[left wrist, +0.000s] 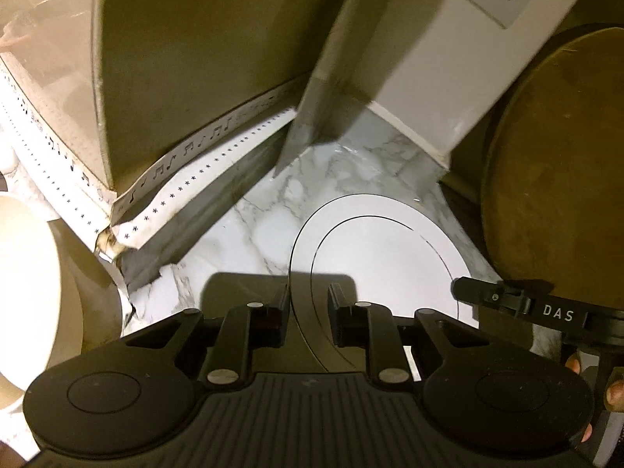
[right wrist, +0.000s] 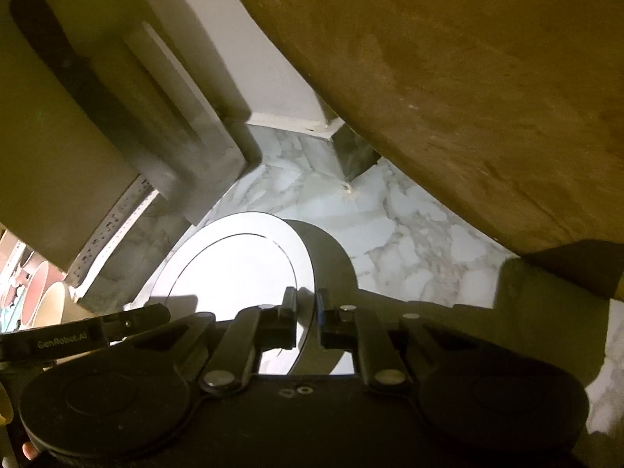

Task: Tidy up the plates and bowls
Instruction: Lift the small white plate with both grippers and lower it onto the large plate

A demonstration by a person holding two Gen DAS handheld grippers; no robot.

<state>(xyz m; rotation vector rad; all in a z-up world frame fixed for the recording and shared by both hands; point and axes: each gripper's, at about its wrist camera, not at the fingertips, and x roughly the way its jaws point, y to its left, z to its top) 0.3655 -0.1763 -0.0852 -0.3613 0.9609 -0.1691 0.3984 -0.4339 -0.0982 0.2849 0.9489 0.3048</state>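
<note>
white plate (left wrist: pixel 390 249) with a thin dark ring, held at both edges above a marble counter (left wrist: pixel 249 214). left gripper (left wrist: pixel 308 312) — jaws nearly closed, pinching the plate's left rim. right gripper (right wrist: pixel 308 316) — jaws nearly closed, pinching the right rim. round wooden board (left wrist: pixel 557 163) just right of the plate; pale bowl (left wrist: pixel 23 280) at far left.

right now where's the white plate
The white plate sits over the marble counter, pinched at opposite rims by the left gripper and right gripper, beside the round wooden board.
</note>
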